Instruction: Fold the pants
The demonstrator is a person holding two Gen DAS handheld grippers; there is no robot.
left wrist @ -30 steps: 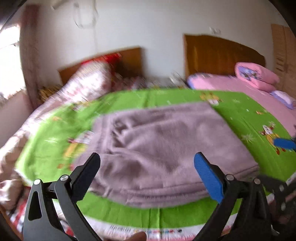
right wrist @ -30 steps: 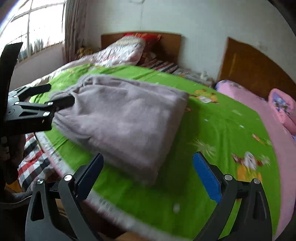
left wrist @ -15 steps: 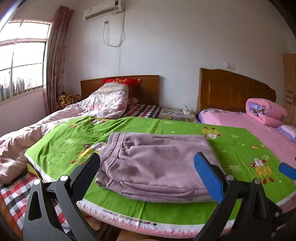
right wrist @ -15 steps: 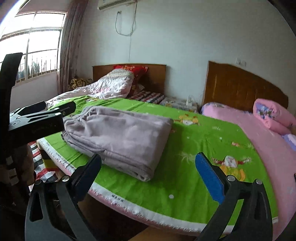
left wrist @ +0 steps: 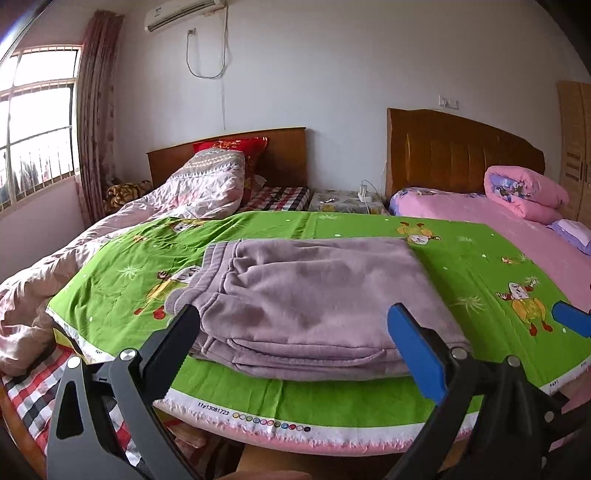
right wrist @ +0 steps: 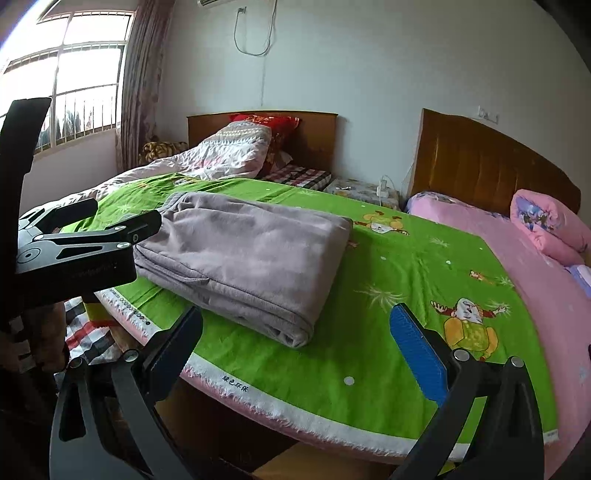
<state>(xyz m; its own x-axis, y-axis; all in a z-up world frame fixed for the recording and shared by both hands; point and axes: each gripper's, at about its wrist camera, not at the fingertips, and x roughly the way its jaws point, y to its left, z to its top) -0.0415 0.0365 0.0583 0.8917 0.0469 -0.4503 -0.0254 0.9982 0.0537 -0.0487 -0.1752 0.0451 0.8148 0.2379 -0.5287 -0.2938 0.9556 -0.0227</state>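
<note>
Lying folded at frame centre on green sheet (left wrist: 369,229): mauve pants (left wrist: 317,295). Left tongs (left wrist: 295,332) spread, empty, bottom of frame. Right tongs (right wrist: 297,334) spread, empty.

Folded pants (right wrist: 243,254) on green sheet (right wrist: 399,280), right tongs (right wrist: 295,343) spread wide — empty

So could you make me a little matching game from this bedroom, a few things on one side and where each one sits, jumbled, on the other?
Things:
1. folded mauve fleece pants
2. rolled pink quilt
3. red embroidered pillow
4. white air conditioner

Places:
A. high on the wall, near the curtain
B. against the smaller wooden headboard
C. on the green cartoon-print sheet
D. on the pink bed, by the larger headboard

Pairs: 1-C, 2-D, 3-B, 4-A
</note>
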